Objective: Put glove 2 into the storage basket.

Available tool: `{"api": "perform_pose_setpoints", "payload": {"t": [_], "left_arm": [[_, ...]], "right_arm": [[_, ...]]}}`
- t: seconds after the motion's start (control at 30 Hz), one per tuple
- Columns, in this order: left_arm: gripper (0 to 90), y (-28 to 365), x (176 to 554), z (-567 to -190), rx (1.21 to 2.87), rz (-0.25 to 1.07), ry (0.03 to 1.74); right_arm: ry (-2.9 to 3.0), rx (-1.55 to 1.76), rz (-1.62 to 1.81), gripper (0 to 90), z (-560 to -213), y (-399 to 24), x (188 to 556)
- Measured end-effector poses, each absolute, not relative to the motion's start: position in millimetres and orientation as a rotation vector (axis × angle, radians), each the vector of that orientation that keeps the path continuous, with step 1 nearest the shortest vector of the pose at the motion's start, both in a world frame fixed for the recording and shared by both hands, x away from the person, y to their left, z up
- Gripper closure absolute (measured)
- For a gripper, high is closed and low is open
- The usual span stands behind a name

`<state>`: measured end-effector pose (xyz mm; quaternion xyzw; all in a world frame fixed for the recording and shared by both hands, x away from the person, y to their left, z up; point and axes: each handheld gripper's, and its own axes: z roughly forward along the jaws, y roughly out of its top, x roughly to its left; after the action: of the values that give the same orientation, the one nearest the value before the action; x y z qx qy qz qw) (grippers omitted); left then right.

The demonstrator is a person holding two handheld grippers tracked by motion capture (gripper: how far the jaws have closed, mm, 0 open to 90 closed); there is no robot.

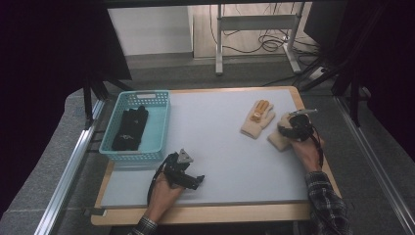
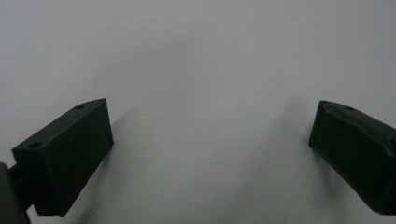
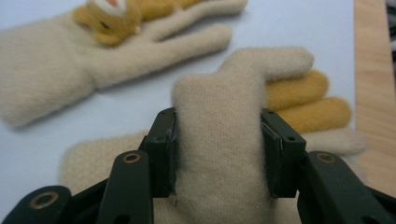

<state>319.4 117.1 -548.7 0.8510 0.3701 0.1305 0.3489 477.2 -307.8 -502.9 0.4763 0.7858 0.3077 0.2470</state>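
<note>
Two cream knitted gloves with mustard fingers lie at the table's right. The near glove (image 1: 275, 140) (image 3: 243, 74) is bunched up, and my right gripper (image 1: 289, 128) (image 3: 219, 151) is shut on a raised fold of it, both pads pressing into the wool. The far glove (image 1: 257, 120) (image 3: 60, 70) lies flat just beyond, with an orange animal patch on its back. My left gripper (image 1: 198, 181) (image 2: 210, 144) rests low over the bare grey mat near the front edge, open, with nothing between its jaws.
A turquoise plastic basket (image 1: 160, 128) stands at the left edge and holds dark gloves (image 1: 129, 128). The grey mat (image 1: 215, 147) covers a wooden table whose bare rim (image 1: 205, 213) shows at front and right. Black frame posts stand beyond the table's corners.
</note>
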Motion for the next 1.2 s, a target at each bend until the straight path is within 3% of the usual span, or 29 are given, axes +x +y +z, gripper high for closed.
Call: {"api": "perform_pose_setpoints", "payload": {"t": [0.73,1.0,1.2], "left_arm": [[0.0,117.2,319.4,-548.7,2.207,0.338,0.959],[0.0,117.2,319.5,-548.7,2.204,0.340,0.959],[0.0,117.3,319.5,-548.7,2.203,0.339,0.959]], "right_arm": [[2.286,0.982,1.087,51.0,-433.2,-247.2,405.1],[2.413,0.812,1.164,50.5,-426.6,-196.5,384.5],[2.564,0.660,1.170,49.8,-442.9,-149.0,372.2]]}}
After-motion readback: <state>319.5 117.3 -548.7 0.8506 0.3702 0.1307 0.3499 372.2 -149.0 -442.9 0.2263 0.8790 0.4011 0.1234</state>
